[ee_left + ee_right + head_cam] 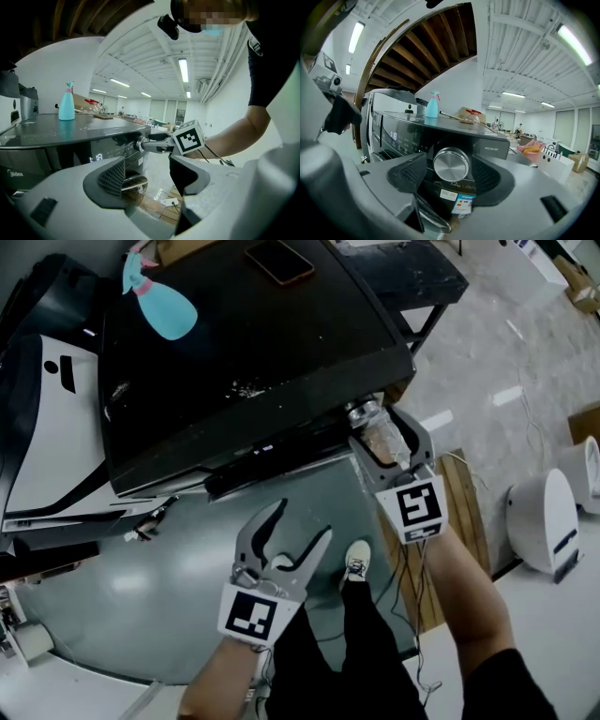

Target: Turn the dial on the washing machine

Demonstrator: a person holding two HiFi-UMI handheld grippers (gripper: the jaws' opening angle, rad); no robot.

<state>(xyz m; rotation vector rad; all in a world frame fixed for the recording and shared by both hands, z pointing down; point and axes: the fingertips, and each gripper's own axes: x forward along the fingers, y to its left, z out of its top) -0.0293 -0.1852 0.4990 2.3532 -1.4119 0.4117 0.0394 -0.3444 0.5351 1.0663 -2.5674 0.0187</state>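
A dark washing machine (pixel 253 343) is seen from above, with a round silver dial (pixel 364 413) at the right end of its front panel. My right gripper (pixel 375 426) is at the dial. In the right gripper view the dial (pixel 451 164) sits between the two pads, with a thin gap on each side; the jaws are open. The left gripper view shows those fingers (pixel 157 147) reaching the dial (pixel 139 144) from the side. My left gripper (pixel 302 521) hangs open and holds nothing in front of the machine, lower down.
A teal spray bottle (pixel 159 306) and a phone (pixel 279 261) lie on the machine's top. The lit display (pixel 393 136) is left of the dial. A wooden pallet (pixel 459 521) and a white device (pixel 548 521) are on the floor at right. The person's shoe (pixel 356 562) is below.
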